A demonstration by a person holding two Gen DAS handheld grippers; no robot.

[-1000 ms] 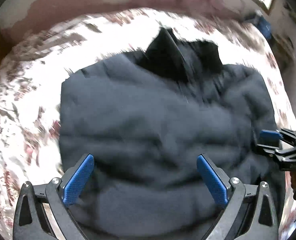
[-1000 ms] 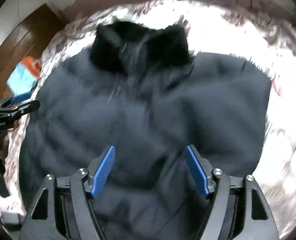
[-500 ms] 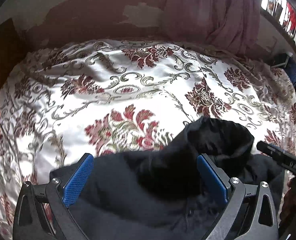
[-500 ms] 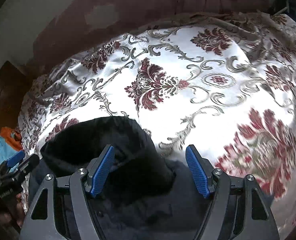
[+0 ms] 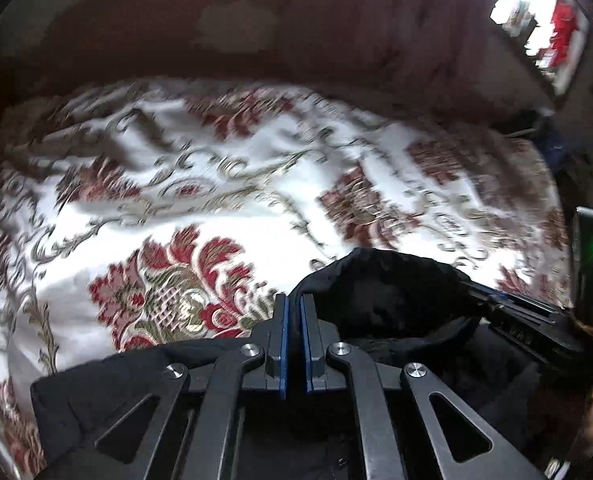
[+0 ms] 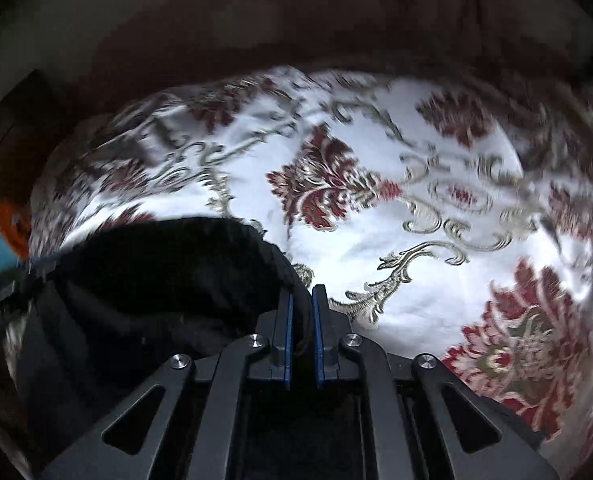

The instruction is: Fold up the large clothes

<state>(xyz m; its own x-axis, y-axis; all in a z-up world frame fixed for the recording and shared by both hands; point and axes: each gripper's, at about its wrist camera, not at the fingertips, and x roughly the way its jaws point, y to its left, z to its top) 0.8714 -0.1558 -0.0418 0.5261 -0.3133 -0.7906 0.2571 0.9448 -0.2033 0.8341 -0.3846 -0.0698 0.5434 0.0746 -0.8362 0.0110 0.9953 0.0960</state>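
A dark padded jacket (image 5: 396, 300) with a black hood lies on a floral bedspread (image 5: 176, 200). In the left wrist view my left gripper (image 5: 293, 312) is shut on the left edge of the jacket's black hood. In the right wrist view my right gripper (image 6: 302, 304) is shut on the right edge of the same hood (image 6: 156, 276). The right gripper also shows at the right of the left wrist view (image 5: 528, 320). Most of the jacket's body is hidden below both grippers.
The white bedspread (image 6: 376, 220) with red and gold flowers stretches ahead of both grippers. A dark red wall (image 5: 216, 40) stands behind the bed. An orange and blue cloth (image 6: 4, 232) lies at the bed's left edge.
Both grippers moved forward from the jacket's body to the hood and went from wide open to shut on its edges.
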